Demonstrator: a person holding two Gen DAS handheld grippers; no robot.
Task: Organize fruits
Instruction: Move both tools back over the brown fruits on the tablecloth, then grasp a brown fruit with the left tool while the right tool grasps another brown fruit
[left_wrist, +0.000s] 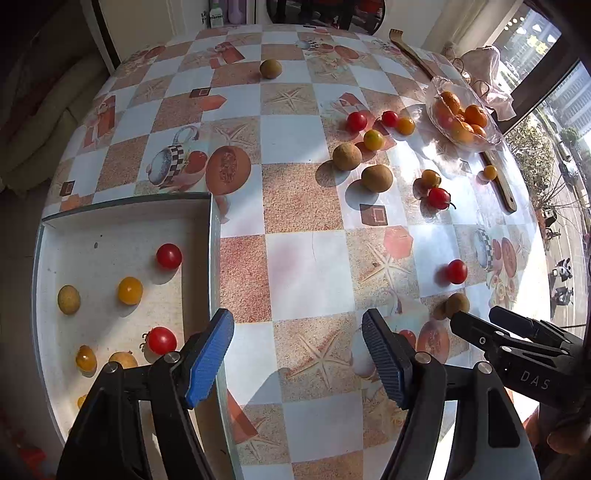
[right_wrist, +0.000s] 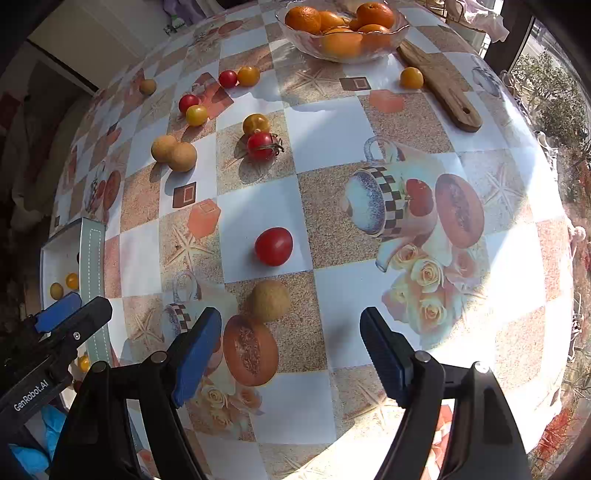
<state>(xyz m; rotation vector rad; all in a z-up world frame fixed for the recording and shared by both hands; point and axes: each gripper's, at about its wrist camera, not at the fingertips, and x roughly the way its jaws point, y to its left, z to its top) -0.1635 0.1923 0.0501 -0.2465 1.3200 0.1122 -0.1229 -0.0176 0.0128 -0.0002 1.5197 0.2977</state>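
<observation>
Ribbed blue pads (right_wrist: 195, 350) flank 1 round, rough brown fruit (right_wrist: 269, 300).

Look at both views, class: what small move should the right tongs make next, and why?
Probably lower the right tongs forward onto the brown fruit just ahead. They are open and empty, that fruit is the nearest loose one on the table, and the white tray already holds sorted fruit.

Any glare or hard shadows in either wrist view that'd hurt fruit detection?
Left wrist: low sun from the window side, long shadows beside the brown fruits; glass bowl throws bright glints. Right wrist: tablecloth blown out at lower right; red tomato stays well exposed. Both: fisheye bending.
</observation>
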